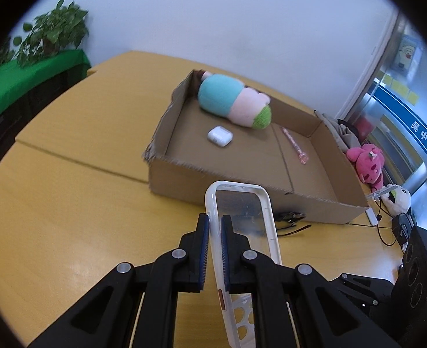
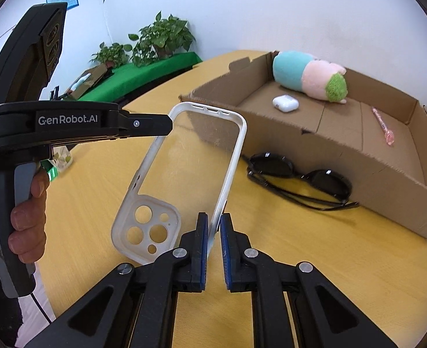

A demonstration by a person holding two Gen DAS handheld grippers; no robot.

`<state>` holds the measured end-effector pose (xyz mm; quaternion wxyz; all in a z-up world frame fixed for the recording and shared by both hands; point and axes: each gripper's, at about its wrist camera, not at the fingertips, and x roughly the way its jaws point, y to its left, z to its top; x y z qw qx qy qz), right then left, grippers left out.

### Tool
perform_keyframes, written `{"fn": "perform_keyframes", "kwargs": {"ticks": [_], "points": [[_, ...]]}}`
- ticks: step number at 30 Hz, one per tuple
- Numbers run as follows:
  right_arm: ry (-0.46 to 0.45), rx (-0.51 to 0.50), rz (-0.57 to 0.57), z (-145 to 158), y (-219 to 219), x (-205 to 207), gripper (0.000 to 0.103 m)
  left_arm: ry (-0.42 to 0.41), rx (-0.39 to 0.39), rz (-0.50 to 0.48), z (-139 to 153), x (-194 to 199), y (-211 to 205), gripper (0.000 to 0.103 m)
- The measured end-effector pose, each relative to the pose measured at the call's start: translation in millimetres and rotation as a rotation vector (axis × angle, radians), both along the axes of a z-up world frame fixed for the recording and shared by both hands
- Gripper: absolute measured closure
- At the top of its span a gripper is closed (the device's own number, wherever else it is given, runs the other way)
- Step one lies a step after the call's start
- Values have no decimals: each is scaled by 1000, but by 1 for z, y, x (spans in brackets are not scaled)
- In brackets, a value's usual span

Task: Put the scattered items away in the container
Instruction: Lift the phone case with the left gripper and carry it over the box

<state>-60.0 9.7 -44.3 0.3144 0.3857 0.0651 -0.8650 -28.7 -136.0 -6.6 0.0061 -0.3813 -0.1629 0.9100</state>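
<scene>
A clear phone case (image 2: 184,171) with a white rubbery rim is hanging in the air above the yellow wood-grain desk (image 2: 315,261), a flat rounded rectangle with a frosted camera block pierced by round holes at its near end. Its long axis is running away from the cameras toward the cardboard box (image 2: 358,156), the end with the small slots pointing up and forward and the camera end pointing down and back. Both grippers are pinching it: in the left wrist view the left gripper (image 1: 215,249) is sitting with its blue ribbed pads clamped on the case's left rim, and in the right wrist view the right gripper (image 2: 214,249) is closing its pads on the right rim lower down, though the right-hand pad is looking slightly off the edge. The left gripper is also reaching in from the side in the right view (image 2: 167,124), touching the case's top left corner. Black glossy sunglasses (image 2: 297,177) are lying folded on the desk just beside the box's near wall. Inside the shallow corrugated box, a soft plush toy (image 2: 309,76) in teal, pink and green is lying along the far wall, a smooth white earbud case (image 2: 285,103) is resting near it, and a slim pink pen (image 2: 383,127) is lying farther right.
</scene>
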Motion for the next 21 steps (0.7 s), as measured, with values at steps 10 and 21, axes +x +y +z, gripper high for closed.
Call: {"fn": "perform_keyframes", "kwargs": {"ticks": [10,21], "points": [[260,-42,-92,103,48,-14,94,253,-152,-132,125,-34,65,95],[514,-5,-168,242,103,-31,94,498,-261,-244,268,-59,137,95]]}}
